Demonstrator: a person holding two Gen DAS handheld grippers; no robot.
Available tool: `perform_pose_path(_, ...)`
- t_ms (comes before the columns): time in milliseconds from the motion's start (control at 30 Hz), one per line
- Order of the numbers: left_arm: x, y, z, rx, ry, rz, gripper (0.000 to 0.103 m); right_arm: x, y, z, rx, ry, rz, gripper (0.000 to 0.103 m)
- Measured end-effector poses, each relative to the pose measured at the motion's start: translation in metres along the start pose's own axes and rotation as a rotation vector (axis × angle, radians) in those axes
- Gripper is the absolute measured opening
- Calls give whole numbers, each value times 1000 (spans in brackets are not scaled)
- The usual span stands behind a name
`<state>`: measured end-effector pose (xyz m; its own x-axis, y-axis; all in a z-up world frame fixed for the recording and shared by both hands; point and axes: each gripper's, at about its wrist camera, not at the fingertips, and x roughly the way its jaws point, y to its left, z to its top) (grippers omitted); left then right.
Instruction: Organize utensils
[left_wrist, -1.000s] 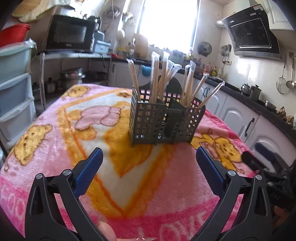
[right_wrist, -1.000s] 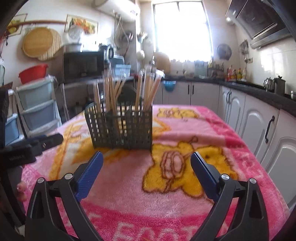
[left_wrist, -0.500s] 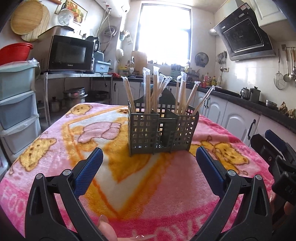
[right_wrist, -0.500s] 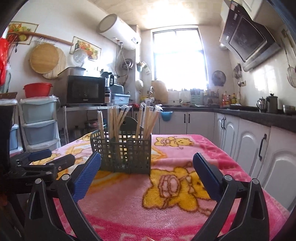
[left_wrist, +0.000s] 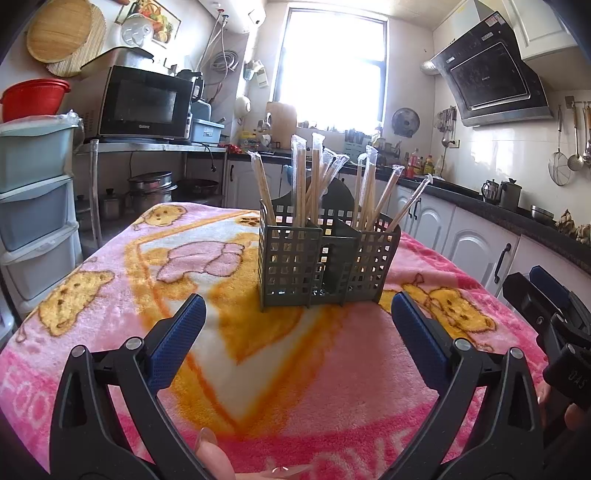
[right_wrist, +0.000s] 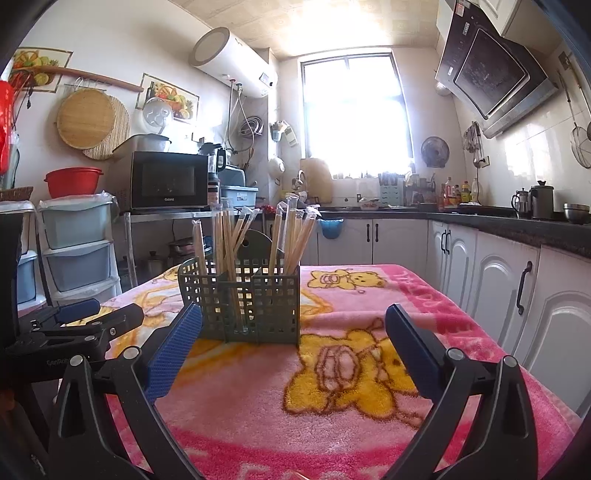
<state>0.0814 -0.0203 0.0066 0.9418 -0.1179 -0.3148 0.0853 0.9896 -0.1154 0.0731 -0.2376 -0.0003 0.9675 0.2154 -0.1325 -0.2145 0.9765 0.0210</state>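
While both claws hover low over the near edge of the table (left_wrist: 110, 258), each stands wide apart and holds nothing. Left gripper (left_wrist: 297, 325) faces the grey utensil caddy (left_wrist: 325, 266), which stands upright near the middle of the pink cartoon blanket (left_wrist: 258, 369), wrapped chopsticks (left_wrist: 306, 177) leaning in its compartments. Right gripper (right_wrist: 293, 334) sits toward the table's right edge, facing the same caddy, well apart from it.
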Motion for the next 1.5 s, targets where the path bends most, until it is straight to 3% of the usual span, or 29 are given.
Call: perform_pose_path(1500, 2, 1, 0, 3, 13, 7, 93, 0, 2, -1, 6, 5, 0, 97)
